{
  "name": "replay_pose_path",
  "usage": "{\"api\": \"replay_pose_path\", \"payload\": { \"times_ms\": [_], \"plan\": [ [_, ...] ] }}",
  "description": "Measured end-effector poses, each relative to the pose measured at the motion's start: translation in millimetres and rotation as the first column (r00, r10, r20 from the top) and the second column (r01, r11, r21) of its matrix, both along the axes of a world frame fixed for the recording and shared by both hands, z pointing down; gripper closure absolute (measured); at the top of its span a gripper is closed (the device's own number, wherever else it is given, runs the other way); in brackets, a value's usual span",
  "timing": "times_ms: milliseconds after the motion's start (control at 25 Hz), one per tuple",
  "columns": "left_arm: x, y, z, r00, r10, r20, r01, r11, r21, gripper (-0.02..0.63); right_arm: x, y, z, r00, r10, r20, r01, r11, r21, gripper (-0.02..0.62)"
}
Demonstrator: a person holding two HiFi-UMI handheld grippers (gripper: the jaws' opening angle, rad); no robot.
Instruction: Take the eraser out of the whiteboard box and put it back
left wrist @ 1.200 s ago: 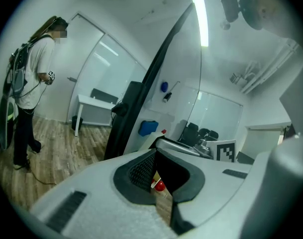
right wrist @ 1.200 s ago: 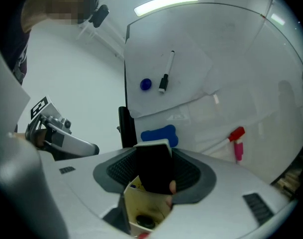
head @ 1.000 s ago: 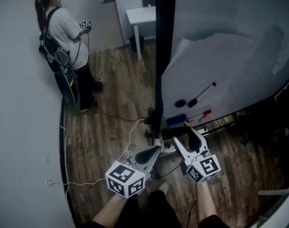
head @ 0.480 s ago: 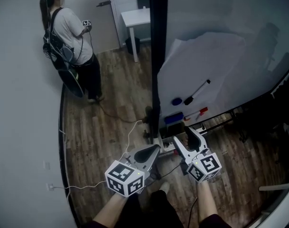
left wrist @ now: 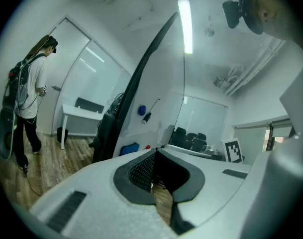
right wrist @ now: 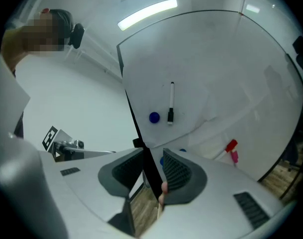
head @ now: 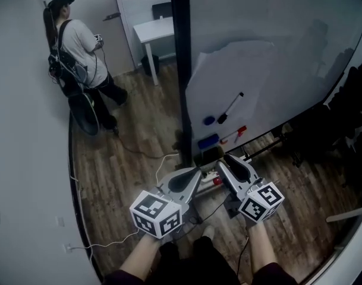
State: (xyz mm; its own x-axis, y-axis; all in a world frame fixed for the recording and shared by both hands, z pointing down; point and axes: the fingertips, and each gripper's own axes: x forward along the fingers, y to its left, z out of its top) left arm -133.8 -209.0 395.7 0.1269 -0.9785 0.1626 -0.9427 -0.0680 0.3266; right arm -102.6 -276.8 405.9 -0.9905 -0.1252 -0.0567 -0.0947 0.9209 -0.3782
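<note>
A person (head: 74, 46) stands by the wall at the far left, back turned. Behind is a white desk (head: 154, 28). A white cable (head: 160, 165) trails across the wooden floor (head: 127, 153). On the whiteboard (head: 270, 52) hang a black marker (head: 230, 107) and, just beside it, a round blue magnet (head: 209, 120); a red marker (head: 237, 132) lies lower down.

Glossy whiteboard (head: 270, 40) stands over matt wood-plank floor (head: 127, 156)

Wood floor (head: 109, 177), white desk (head: 154, 29)
</note>
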Motion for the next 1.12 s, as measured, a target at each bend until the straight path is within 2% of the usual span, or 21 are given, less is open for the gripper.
{"api": "replay_pose_path", "payload": {
  "times_ms": [200,400,600,1120],
  "plan": [
    [8,3,-25,0.999,0.048,0.022,-0.049,0.998,0.047,0.6,15,11,-24,0.997,0.063,0.034,-0.061,0.996,-0.059,0.534],
    [14,11,-46,0.995,0.095,0.027,-0.097,0.991,0.092,0.6,26,31,-42,0.993,0.106,0.054,-0.102,0.992,-0.072,0.568],
    [17,20,-57,0.991,0.133,0.018,-0.134,0.984,0.119,0.6,34,48,-56,0.985,0.148,0.088,-0.138,0.984,-0.113,0.586],
    [20,36,-56,0.973,0.23,0.006,-0.229,0.966,0.118,0.6,43,76,-67,0.964,0.242,0.115,-0.229,0.967,-0.112,0.592]
  ]
}}
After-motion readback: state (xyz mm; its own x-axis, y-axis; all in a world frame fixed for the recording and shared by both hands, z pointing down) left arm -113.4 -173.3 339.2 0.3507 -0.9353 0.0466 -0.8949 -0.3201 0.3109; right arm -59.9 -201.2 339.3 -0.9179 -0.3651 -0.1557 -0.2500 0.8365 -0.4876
